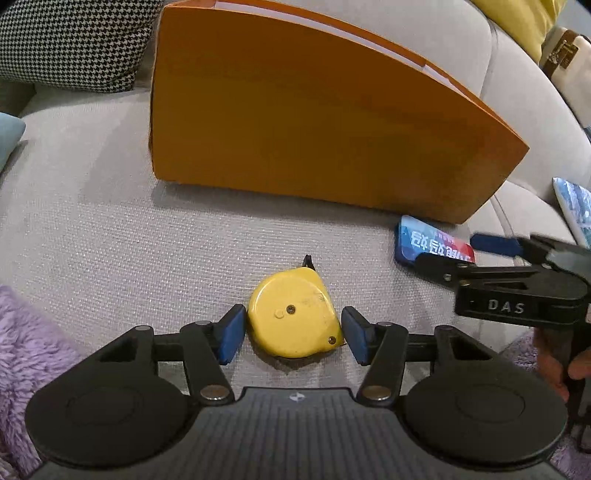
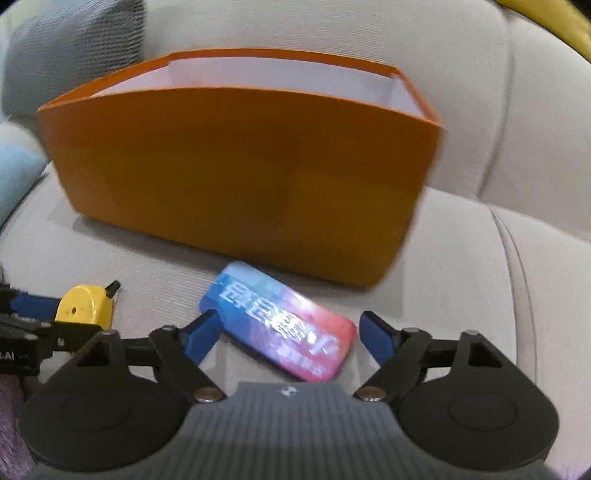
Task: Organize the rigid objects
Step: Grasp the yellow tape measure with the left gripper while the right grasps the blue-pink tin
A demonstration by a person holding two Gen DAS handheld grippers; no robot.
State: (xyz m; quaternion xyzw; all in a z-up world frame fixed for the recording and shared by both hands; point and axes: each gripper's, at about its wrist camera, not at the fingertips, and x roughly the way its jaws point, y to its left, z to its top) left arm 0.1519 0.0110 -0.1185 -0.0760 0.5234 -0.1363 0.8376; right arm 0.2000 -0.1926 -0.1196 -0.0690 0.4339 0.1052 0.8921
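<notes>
A yellow tape measure [image 1: 291, 317] lies flat on the grey sofa seat [image 1: 110, 240]. It sits between the blue pads of my left gripper [image 1: 293, 332], which stand close on either side without clearly pressing. In front of an orange open box [image 1: 314, 122] lies a flat blue-and-red printed case [image 1: 424, 240]. In the right wrist view that case [image 2: 280, 317] lies slantwise between the wide-apart pads of my right gripper [image 2: 291, 338]; a gap shows at the right pad. The orange box [image 2: 240, 173] stands behind it, white inside. The tape measure [image 2: 83, 306] shows at the left.
A houndstooth cushion [image 1: 74, 40] leans at the back left. A purple fluffy blanket [image 1: 22, 350] covers the near left, beside a pale blue cushion [image 1: 7, 140]. Another printed flat item [image 1: 576, 206] lies at the right edge. A yellow cushion [image 1: 524, 22] and a white bag [image 1: 569, 62] sit at the back right.
</notes>
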